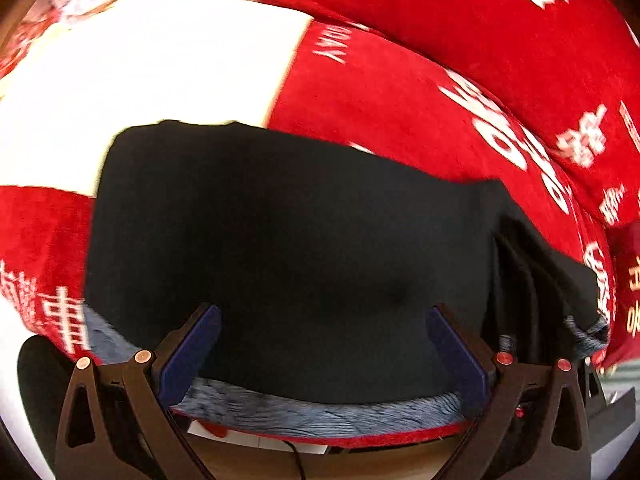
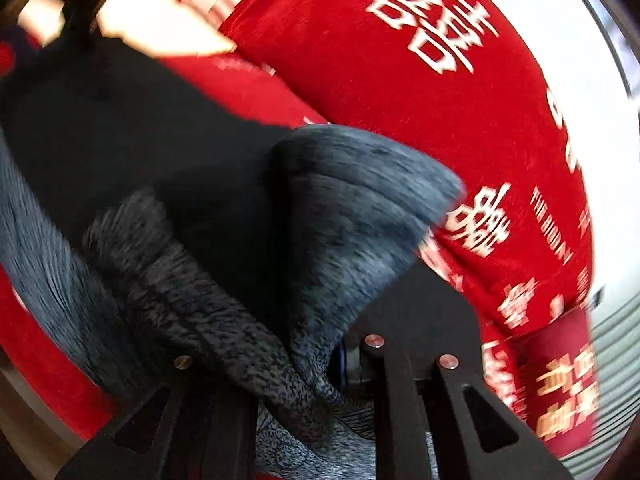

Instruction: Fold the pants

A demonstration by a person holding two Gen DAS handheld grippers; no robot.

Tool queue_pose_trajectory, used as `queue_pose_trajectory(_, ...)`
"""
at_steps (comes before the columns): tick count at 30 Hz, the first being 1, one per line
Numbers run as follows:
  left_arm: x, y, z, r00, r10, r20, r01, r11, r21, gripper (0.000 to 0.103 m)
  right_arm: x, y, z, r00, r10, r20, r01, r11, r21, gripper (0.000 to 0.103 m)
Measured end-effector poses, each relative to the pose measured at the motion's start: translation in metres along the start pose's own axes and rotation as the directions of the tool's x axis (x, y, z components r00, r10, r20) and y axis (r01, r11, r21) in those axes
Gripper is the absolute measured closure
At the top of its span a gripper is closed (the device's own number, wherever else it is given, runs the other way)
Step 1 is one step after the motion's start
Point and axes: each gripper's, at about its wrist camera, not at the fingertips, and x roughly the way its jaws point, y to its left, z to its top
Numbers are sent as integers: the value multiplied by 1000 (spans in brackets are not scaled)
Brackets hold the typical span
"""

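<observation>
A: Where did the pants lie?

B: They lay as a broad black slab on the red blanket, with a white patch of that blanket just beyond their far left corner. Their grey fleecy lining showed along the near edge.

A: And the left gripper?

B: It hung over the near edge of the pants, its blue-padded fingers standing wide apart with nothing between them.

A: What lay to the right of the pants?

B: More of the blanket, printed with white characters, rising in a fold behind them.

A: And the right gripper?

B: Its fingers were buried in bunched fabric at the right end of the pants; a flap of the grey lining stood turned up over them. They appeared clamped on the cloth, though the tips themselves were hidden.
</observation>
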Motion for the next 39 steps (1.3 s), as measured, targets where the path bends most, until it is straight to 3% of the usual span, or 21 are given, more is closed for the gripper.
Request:
queue_pose_trajectory(1, 0, -10, 0, 1000, -8, -1, 8, 1000, 21, 0, -3, 2, -1, 1000, 3, -7, -4, 1000, -26, 76)
queue_pose_trajectory(3, -5, -29, -3, 999, -37, 7, 36, 996, 76, 0, -15, 3, -4, 1000, 11, -16, -12, 998, -59, 49)
queue_pose_trajectory(5, -16, -48, -4, 998, -61, 36, 55, 990, 132, 0, -40, -8, -12, 996, 84, 8, -83, 996, -39, 30)
queue_pose_trajectory(8, -30, -74, -2, 994, -85, 69, 70, 978, 196, 0, -78, -42, -29, 956, 287, 66, -292, 953, 86, 24)
queue_pose_trajectory(10, -30, -87, 0, 993, -94, 66, 77, 972, 221, 0, -85, -70, -41, 926, 362, 111, -378, 901, 213, 22)
queue_pose_trajectory(12, -22, -108, -4, 996, -76, 51, 60, 963, 264, 0, -73, -108, -52, 912, 391, 125, -408, 832, 376, 22)
queue_pose_trajectory(15, -2, -132, -20, 1000, -10, 28, 1, 944, 330, 0, -30, -158, -79, 880, 458, 129, -429, 646, 632, 22)
queue_pose_trajectory(17, 12, -138, -31, 1000, 25, 3, -24, 937, 350, 0, 8, -175, -112, 820, 555, 135, -438, 459, 773, 22)
queue_pose_trajectory(20, 35, -135, -43, 997, 61, -37, -44, 931, 363, 0, 36, -179, -144, 777, 610, 156, -416, 311, 855, 24)
queue_pose_trajectory(21, 35, -135, -45, 998, 55, -20, -44, 931, 363, 0, 32, -181, -145, 781, 601, 173, -426, 309, 850, 24)
queue_pose_trajectory(23, 29, -137, -45, 998, 67, -14, -58, 929, 366, 0, 22, -183, -134, 789, 600, 131, -415, 363, 834, 24)
queue_pose_trajectory(25, 19, -136, -46, 998, 68, 6, -66, 936, 345, 0, 13, -193, -123, 797, 585, 150, -434, 381, 816, 24)
queue_pose_trajectory(28, 10, -131, -51, 997, 75, 32, -82, 946, 315, 0, 8, -211, -100, 836, 519, 179, -443, 446, 778, 23)
queue_pose_trajectory(31, 17, -130, -61, 996, 93, 9, -90, 941, 327, 0, 43, -217, -74, 857, 501, 120, -405, 511, 758, 22)
queue_pose_trajectory(35, 26, -131, -61, 997, 80, -3, -75, 943, 325, 0, 90, -218, -60, 855, 518, 33, -351, 530, 772, 22)
queue_pose_trajectory(39, 31, -132, -64, 997, 72, 6, -70, 939, 336, 0, 97, -207, -49, 874, 486, -24, -317, 606, 729, 18)
